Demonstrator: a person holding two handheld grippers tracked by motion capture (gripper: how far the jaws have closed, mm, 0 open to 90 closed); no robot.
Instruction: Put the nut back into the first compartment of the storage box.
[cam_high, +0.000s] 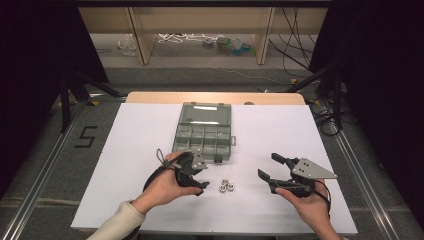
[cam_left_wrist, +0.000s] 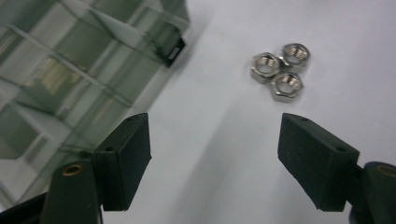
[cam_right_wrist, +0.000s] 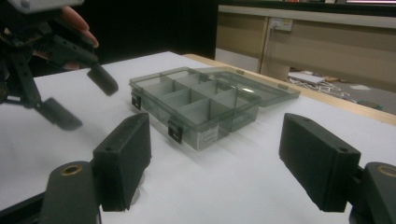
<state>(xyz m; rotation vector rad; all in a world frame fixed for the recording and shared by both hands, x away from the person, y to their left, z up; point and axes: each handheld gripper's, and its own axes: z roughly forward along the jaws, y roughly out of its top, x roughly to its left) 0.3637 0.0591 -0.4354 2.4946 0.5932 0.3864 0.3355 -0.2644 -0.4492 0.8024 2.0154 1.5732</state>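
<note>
Three small silver steel hex nuts (cam_left_wrist: 279, 71) lie clustered on the white table (cam_high: 135, 150), just in front of the open smoky-grey plastic compartment box (cam_high: 202, 134). Nothing looks sorted yet. The left claw (cam_left_wrist: 215, 161) gapes empty near them; the right claw (cam_high: 270, 166), also spread and empty, waits beyond the nuts.

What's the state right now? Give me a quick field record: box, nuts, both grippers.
box: grey compartment box, lid open and lying flat behind it, on the white table
box contents: compartments look empty
nuts: three hex nuts clustered and touching, on the table in front of the box
left gripper: open, empty, hovering just left of the nuts
right gripper: open, empty, to the right of the nuts
held items: none
</note>
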